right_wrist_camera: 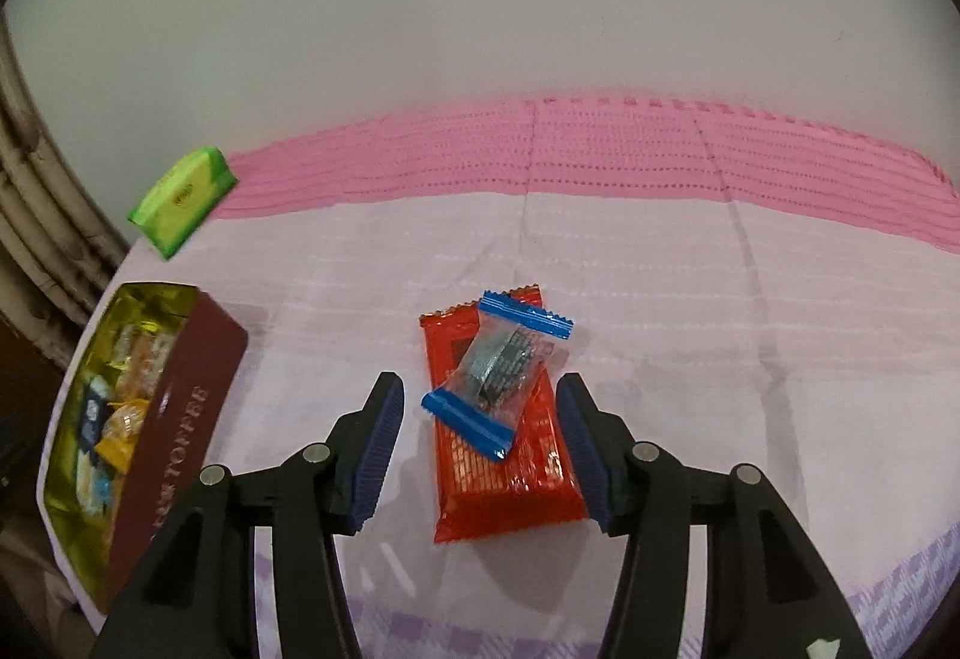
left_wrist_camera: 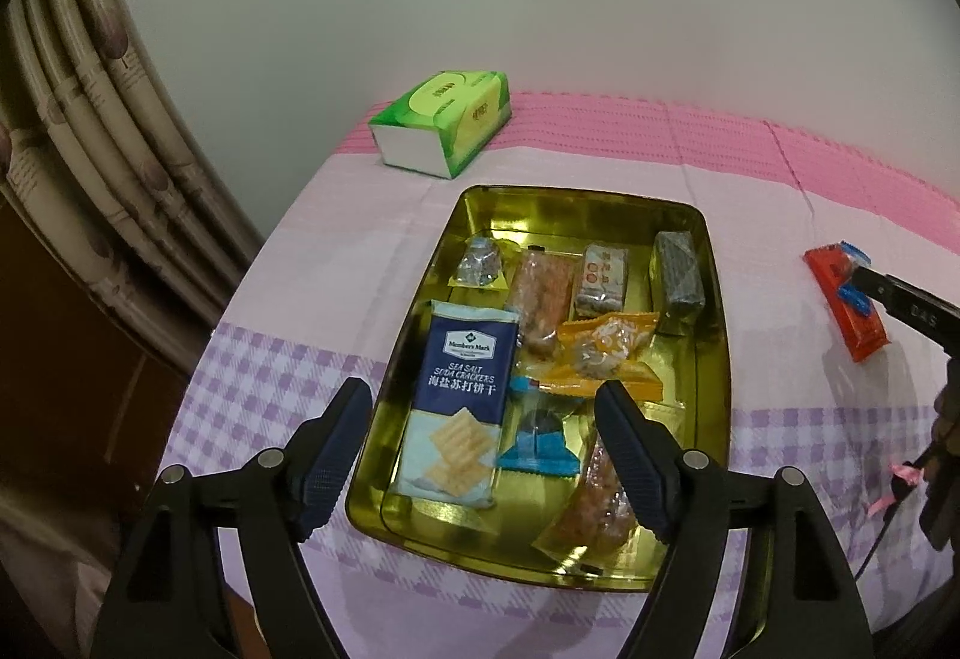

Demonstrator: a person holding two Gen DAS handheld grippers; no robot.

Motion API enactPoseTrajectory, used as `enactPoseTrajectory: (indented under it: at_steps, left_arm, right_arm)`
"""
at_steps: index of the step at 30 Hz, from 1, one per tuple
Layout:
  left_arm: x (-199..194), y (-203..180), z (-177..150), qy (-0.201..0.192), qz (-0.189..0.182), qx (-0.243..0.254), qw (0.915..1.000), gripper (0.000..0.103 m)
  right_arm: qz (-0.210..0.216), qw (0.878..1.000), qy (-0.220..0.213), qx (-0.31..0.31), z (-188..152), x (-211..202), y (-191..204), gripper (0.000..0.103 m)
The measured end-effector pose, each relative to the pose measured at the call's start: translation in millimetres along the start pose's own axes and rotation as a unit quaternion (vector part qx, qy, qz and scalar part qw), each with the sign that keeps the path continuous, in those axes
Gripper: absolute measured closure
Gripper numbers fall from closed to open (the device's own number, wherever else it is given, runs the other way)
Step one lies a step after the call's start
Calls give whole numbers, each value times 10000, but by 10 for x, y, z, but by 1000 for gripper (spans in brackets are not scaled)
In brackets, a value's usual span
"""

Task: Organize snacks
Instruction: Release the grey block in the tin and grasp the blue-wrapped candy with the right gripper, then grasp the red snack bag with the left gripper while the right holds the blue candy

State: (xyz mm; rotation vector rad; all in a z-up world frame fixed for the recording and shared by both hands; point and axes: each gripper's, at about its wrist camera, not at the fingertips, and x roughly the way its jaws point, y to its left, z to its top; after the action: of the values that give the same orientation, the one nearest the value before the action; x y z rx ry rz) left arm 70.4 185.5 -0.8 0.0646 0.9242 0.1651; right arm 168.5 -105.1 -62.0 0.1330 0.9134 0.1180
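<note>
The left gripper (left_wrist_camera: 483, 455) hangs over the tin (left_wrist_camera: 714, 263), jaws wide and holding nothing. The right gripper (right_wrist_camera: 477, 449) has its jaws apart around the red packet (right_wrist_camera: 540, 479), not pressing it. The clear candy bag (right_wrist_camera: 498, 365) lies on this packet, at 3 o'clock from the tin.

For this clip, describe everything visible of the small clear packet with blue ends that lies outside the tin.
The clear packet is a small pillow-style wrapper of see-through film with a crimped blue band at each end and a dark, ribbed-looking snack inside. It lies flat and slanted on top of the red wrapper, which rests on the pale tablecloth. The right hand-held gripper stands open around both, pads clear of them. In the left wrist view only its blue ends show beside a gripper finger.
</note>
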Motion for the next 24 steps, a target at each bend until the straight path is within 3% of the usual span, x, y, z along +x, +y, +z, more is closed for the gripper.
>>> enactPoseTrajectory:
  at_steps: [2,5,8,13,17,21,24]
  left_arm:
    - [16,13,3,15,-4,1,10000,26]
    - [42,33,7,59,-31,-22,10000,26]
    - [47,38,9,64,-6,-11,10000,26]
    - [-65,-57,-14,-98,-206,209,9995,26]
    - [-344,-341,-59,-366,-630,695,9949,26]
    - [-487,-727,-36,-85,-1630,875,9827,17]
    - [-469,-1107,76,108,-1869,1045,9767,16]
  right_arm:
    - [-31,10000,-15,-31,7,39,8,55]
    - [-3,9998,182,-81,40,187,20,73]
    - [211,9994,197,-169,60,177,43,82]
    - [225,9987,-129,-437,-63,-284,-195,82]
    - [-543,9973,-156,-469,-314,-540,-833,82]
    - [-1309,9911,-83,-234,-560,-640,-1510,82]
    - [-1517,9884,-70,21,-703,-646,-1835,82]
